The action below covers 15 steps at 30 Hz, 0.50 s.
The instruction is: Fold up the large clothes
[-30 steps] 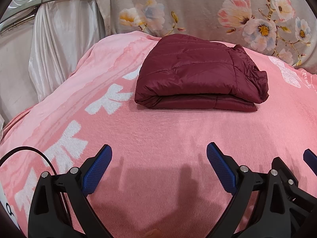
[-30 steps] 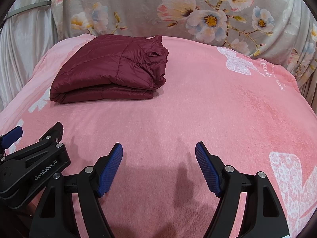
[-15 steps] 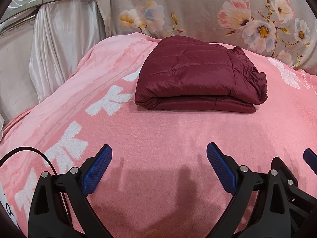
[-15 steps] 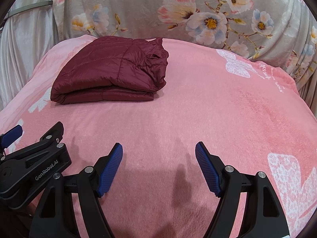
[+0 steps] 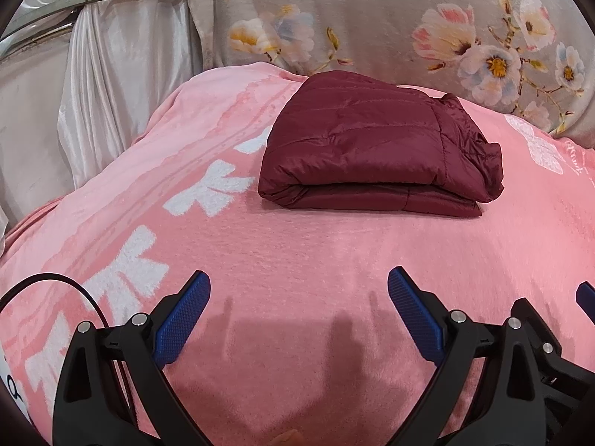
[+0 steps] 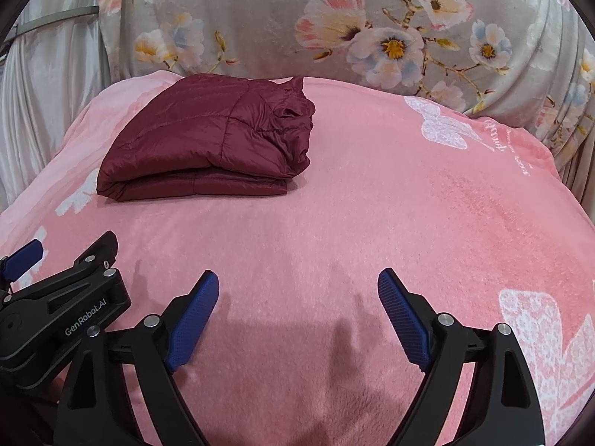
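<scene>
A dark red quilted jacket (image 5: 375, 148) lies folded in a compact stack on the pink blanket (image 5: 297, 260), at the far side. It also shows in the right wrist view (image 6: 212, 141), at the far left. My left gripper (image 5: 299, 293) is open and empty, low over the blanket, well short of the jacket. My right gripper (image 6: 297, 290) is open and empty, also near the front, to the right of the jacket. The left gripper's body (image 6: 59, 304) shows at the right view's left edge.
A grey floral fabric (image 5: 390, 26) rises behind the blanket. White satin drapery (image 5: 93, 85) with a metal rail hangs at the far left. The blanket (image 6: 409, 204) has white flower prints along its left and right sides.
Both views have shifted very slightly; the jacket sits a little lower in the frames. Both grippers stay open and empty.
</scene>
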Motion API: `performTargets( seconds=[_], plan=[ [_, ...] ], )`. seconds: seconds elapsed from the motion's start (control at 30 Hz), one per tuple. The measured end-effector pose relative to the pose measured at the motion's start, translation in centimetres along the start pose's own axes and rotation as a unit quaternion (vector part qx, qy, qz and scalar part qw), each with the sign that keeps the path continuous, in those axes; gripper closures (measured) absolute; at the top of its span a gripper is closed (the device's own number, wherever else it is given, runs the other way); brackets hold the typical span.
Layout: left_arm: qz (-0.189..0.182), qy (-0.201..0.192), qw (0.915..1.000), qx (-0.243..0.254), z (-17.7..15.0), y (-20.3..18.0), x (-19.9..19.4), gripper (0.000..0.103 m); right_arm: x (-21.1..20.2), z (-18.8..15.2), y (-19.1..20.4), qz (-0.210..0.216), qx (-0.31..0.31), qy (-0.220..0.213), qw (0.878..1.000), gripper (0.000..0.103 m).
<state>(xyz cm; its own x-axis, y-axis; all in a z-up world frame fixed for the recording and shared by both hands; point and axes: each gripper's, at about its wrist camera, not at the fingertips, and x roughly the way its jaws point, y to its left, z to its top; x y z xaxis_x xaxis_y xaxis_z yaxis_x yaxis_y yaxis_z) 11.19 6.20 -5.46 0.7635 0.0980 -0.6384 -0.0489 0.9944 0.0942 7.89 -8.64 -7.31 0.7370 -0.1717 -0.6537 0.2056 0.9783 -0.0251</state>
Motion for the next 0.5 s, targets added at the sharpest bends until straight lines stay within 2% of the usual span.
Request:
performTargets(
  seconds=[0.5],
  plan=[
    [0.015,0.001,0.9999,-0.007,-0.6,0.5,-0.5,0.009,-0.7,-0.2,1.1,0.001,-0.018,-0.016,1.000,0.017]
  ],
)
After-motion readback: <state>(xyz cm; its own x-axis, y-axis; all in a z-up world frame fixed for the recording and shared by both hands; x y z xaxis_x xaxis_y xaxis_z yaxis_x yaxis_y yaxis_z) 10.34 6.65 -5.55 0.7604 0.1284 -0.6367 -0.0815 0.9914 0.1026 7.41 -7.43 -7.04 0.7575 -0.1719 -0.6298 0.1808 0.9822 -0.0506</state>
